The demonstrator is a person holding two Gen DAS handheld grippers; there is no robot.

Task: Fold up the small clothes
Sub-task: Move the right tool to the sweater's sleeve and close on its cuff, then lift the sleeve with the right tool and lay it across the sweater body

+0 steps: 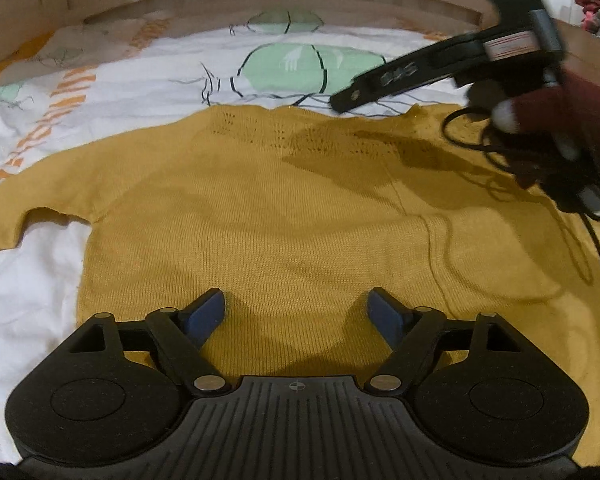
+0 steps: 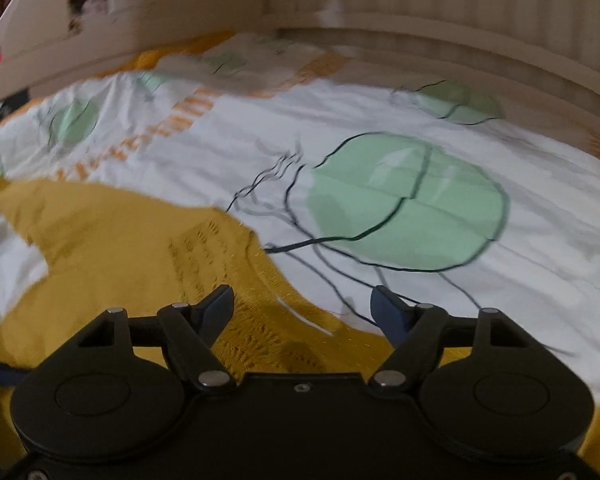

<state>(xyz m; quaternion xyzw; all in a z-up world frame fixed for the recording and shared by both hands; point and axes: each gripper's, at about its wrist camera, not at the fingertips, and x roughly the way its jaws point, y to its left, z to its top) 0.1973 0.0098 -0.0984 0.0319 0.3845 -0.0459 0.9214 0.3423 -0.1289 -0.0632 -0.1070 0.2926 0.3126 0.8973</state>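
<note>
Your bedsheet point(image 1: 28, 300) fills the frame, with the mustard knit top point(image 1: 284, 208) spread flat across its middle: soft, light, stretchy, likely to sag. Pinch it at a sleeve edge, left of frame, or the hem. Your left gripper point(image 1: 296, 312) and right gripper point(image 2: 302, 312) both stand apart, holding nothing.

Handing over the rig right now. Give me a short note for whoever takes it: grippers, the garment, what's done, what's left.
Left hand-held gripper: open, empty, over the lower body of the mustard knit top.
Right hand-held gripper: open, empty, at the top's neckline edge.
The top lies spread flat on the patterned bedsheet; its left sleeve is out to the side, its right sleeve looks turned in.
Done: garment laid out.
Left: remaining folds.
</note>
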